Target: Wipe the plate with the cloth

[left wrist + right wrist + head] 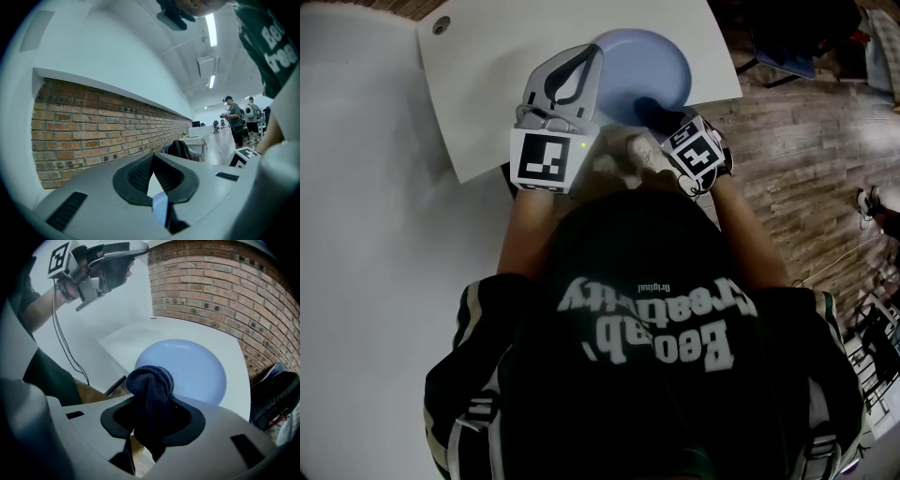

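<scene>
A pale blue plate (647, 56) lies on the white table top (487, 103); in the right gripper view the plate (197, 366) is just beyond the jaws. My right gripper (152, 404) is shut on a dark blue knitted cloth (150, 383), bunched into a ball that hangs over the plate's near rim. From the head view, the cloth (654, 111) is at the plate's near edge, ahead of my right gripper (664, 120). My left gripper (584, 66) is held up in the air over the plate's left side, shut with nothing in it; its jaws meet at the tips (153, 158).
A brick wall (211, 282) runs behind the table. A black bag (276, 397) stands right of the table's edge, above the wooden floor (806, 141). A cable (68, 352) hangs from the left arm. People (234, 122) stand far off in the room.
</scene>
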### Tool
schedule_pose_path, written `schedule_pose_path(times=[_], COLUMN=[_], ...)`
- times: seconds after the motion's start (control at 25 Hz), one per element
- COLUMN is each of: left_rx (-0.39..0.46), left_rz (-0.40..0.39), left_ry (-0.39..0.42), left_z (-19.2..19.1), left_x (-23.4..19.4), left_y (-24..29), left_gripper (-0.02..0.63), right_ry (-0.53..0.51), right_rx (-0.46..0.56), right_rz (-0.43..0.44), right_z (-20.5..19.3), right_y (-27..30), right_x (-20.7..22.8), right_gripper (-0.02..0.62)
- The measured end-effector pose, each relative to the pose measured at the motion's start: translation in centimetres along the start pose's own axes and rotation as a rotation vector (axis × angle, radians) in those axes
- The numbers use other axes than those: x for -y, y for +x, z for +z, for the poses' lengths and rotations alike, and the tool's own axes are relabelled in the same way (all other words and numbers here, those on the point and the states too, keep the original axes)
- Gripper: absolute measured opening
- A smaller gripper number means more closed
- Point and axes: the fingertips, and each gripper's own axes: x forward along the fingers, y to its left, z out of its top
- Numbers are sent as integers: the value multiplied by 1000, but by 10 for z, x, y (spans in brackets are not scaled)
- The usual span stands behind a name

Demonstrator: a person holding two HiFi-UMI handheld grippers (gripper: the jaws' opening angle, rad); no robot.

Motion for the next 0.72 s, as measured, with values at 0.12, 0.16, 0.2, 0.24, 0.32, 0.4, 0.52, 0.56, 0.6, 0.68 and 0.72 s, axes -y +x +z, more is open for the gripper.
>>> schedule_pose_path(times=[0.12, 0.16, 0.2, 0.24, 0.32, 0.4, 0.52, 0.56, 0.6, 0.68, 0.72], left_rx=[-11, -13, -13, -13, -18, -22, -29, -27, -24, -23, -24], left_rz=[6, 8, 11, 17, 30, 40, 55, 61, 67, 77, 82], left_ry=[5, 1, -5, -9, -11, -9, -14, -19, -22, -23, -22], left_z=[0, -1, -1, -2, -5, -6, -3, -3, -2, -3, -4], left_x=[-4, -6, -7, -10, -14, -17, -19, -20, -22, -25, -27], left_y=[-1, -2, -4, -6, -11, -14, -14, -14, -13, -12, -12], left_gripper=[3, 3, 3, 2, 2, 2, 2, 3, 3, 2, 2], right_ry=[-23, -34, -44, -56, -89, -120, -154, -167, -181, -206, -215], right_rx=[-1, -5, -10, -12, -11, -12, -20, -21, -22, -22, -21], right_rz=[13, 22, 30, 39, 56, 69, 99, 111, 120, 132, 137], right_z=[8, 11, 13, 17, 25, 32, 39, 41, 44, 52, 57], right_y=[4, 7, 10, 13, 20, 24, 26, 28, 30, 38, 41], right_x=[-7, -9, -13, -16, -24, -29, -37, -39, -40, -40, -39], right_gripper=[130, 132, 132, 132, 132, 133, 133, 133, 133, 133, 133])
